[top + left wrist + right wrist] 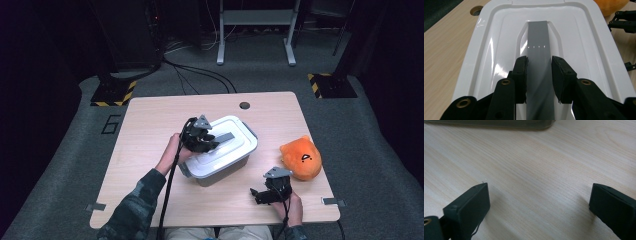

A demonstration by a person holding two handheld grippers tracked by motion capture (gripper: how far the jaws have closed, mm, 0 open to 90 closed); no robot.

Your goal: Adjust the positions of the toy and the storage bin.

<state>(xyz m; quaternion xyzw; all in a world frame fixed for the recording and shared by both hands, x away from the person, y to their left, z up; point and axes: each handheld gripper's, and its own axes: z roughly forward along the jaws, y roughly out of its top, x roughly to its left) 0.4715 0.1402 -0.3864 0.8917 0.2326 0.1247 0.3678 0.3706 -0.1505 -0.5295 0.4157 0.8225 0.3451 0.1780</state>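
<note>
Near the counter's point(150, 200) front edge the right tool point(263, 194) rests with jaws apart and empty; farther in, mid-counter, the left tool point(539, 75) is clamped on the grey handle point(537, 42) of the still-lidded white storage box point(235, 150), apparently for lifting; orange plush toy point(301, 158) waits by the right edge.

grey handle point(537, 65) bottom cropped, box point(491, 123) blurred
</note>
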